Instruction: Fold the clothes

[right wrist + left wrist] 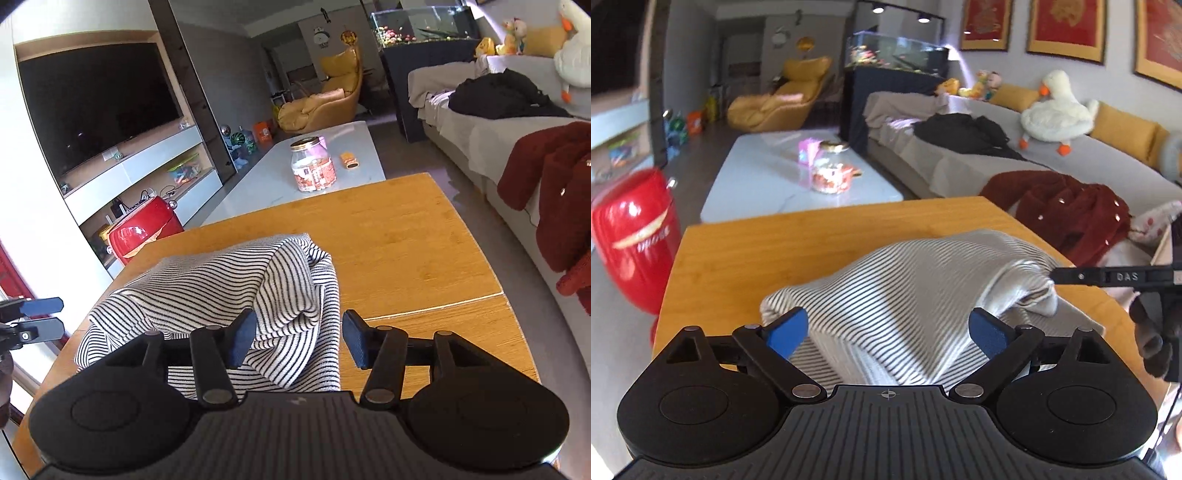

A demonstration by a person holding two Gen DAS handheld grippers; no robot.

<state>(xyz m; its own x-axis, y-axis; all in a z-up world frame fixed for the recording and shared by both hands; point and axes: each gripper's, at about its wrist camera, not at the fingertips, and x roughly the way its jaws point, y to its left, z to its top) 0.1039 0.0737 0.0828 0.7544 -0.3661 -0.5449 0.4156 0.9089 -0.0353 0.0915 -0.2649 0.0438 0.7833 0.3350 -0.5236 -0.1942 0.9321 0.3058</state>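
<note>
Wooden table (406, 236) with a striped top (229, 288) bunched in a loose heap near its front edge, folds humped up and one thick roll hanging toward the right. More clothes wait on the sofa (997, 162): a red coat (1067, 210) and a black one (964, 133).

Both grippers are spread wide, gripping nothing. The left gripper (888, 332) hovers right over the heap; the right gripper (299, 339) sits at the roll's edge.

My guess is the top needs flattening before any folding counts. I'd pinch single layers at two far-apart edges, not the whole wad, then pull outward evenly so the stripes lie straight.
</note>
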